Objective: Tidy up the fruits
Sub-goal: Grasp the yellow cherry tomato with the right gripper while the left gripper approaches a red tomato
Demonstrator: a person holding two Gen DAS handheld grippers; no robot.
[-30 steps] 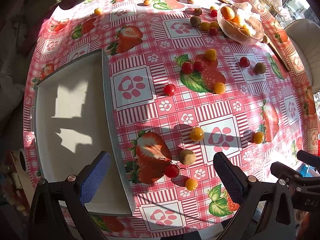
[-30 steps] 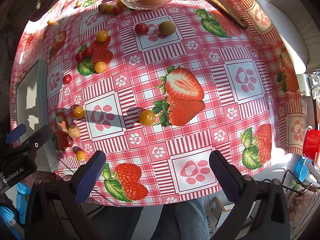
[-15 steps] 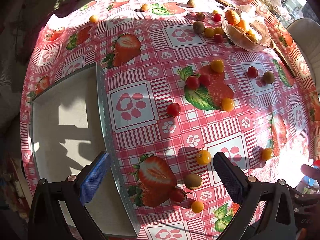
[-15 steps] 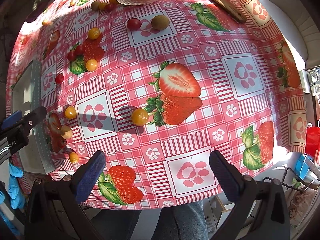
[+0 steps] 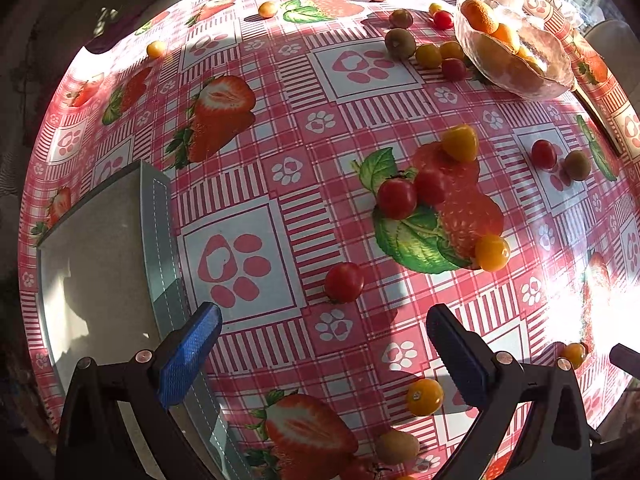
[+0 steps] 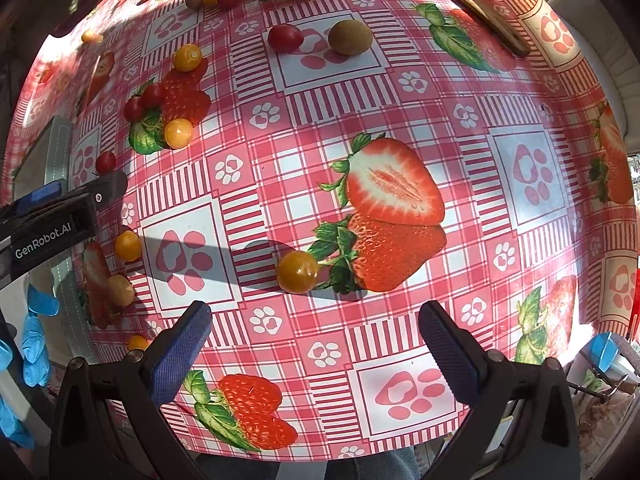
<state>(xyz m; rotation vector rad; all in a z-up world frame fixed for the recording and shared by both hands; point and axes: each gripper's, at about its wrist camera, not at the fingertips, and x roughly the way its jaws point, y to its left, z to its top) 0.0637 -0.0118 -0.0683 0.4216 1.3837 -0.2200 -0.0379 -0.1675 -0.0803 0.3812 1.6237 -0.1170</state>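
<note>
- Left tool (image 5: 320, 344): jaws wide apart, holding nothing, above the table (image 5: 280, 92).
- Red cherry tomato (image 5: 344, 282) lies just ahead, centred between its fingers; round, no long axis.
- Right tool (image 6: 314, 340): equally wide, empty; a yellow tomato (image 6: 298, 272) sits just ahead of it.
- Grey tray (image 5: 100, 264) lies left; the left tool is nearer it.

Two wrist cameras, both close above the counter (image 5: 280, 80)

Each looks forward and down past its own fingers; both share the red tomato (image 5: 344, 282) (image 6: 105, 162) and tray (image 5: 100, 260) (image 6: 56, 152).
</note>
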